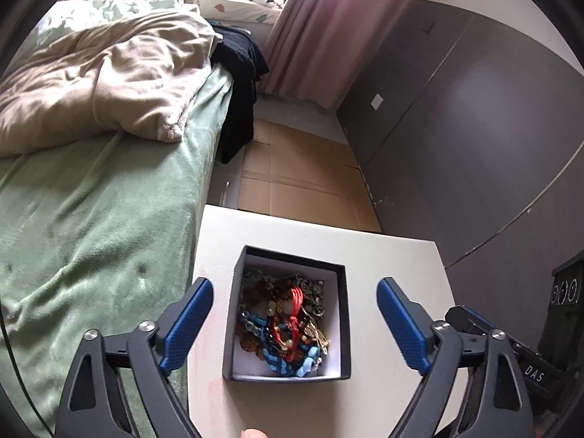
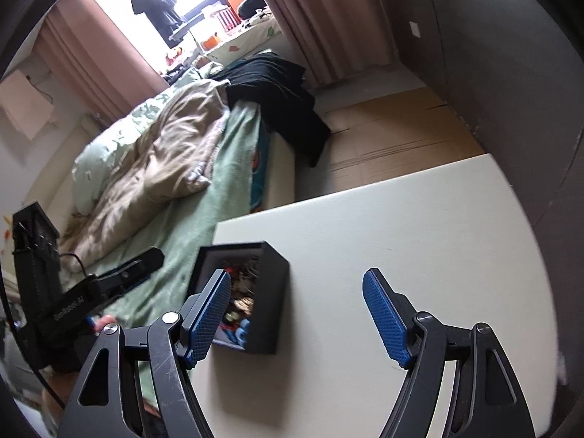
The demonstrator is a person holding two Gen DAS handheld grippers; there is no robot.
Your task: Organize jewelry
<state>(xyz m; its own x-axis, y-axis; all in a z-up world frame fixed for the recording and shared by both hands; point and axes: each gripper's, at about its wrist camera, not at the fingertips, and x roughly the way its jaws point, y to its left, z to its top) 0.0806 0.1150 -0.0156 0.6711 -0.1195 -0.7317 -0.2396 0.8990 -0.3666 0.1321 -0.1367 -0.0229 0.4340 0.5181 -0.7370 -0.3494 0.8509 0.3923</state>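
"DAS" shows on the right gripper (image 1: 471,332); left gripper (image 1: 295,323) gapes empty over the box (image 1: 233,306) of jewelry (image 1: 283,323) near the table (image 1: 394,255) edge; right gripper also wide, empty.

A small black box (image 1: 288,315) with a white inside stands upright and open on the white table (image 1: 394,255), close to the table's left edge and near its front. It holds a tangled heap of jewelry (image 1: 288,323): turquoise beads at the near side, a red cord across the middle, dark metal chains and brownish beads toward the far wall
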